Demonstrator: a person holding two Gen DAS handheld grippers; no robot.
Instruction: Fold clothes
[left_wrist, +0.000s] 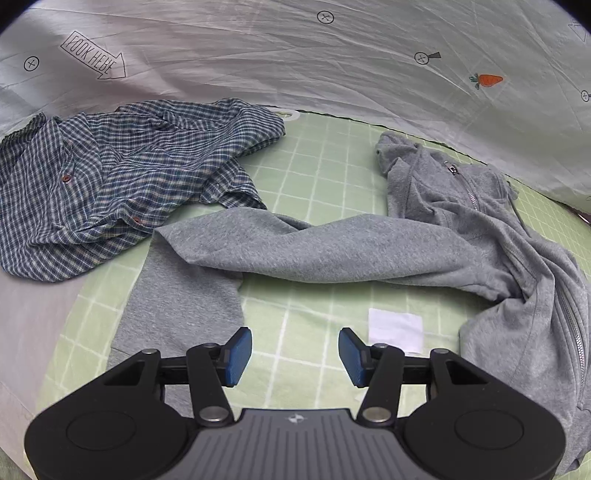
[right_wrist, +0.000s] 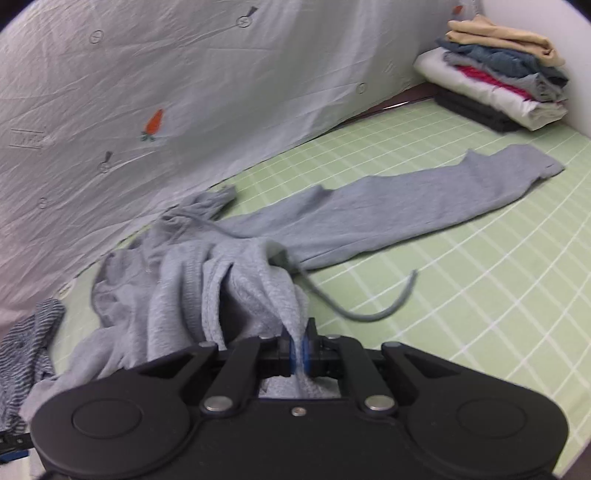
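On the green mat (right_wrist: 480, 295), right hand-held gripper (right_wrist: 300, 349) pinches grey hoodie (right_wrist: 221, 273).

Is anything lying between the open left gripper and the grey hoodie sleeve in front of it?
Nothing visible. Ahead of the left gripper is only bare green checked sheet up to the hoodie sleeve; the plaid shirt lies off to the side.

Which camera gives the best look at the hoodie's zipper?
The left wrist view: the grey hoodie's zipper and metal pull show clearly. The right wrist view shows only bunched hoodie fabric, a sleeve and drawstring, no zipper.
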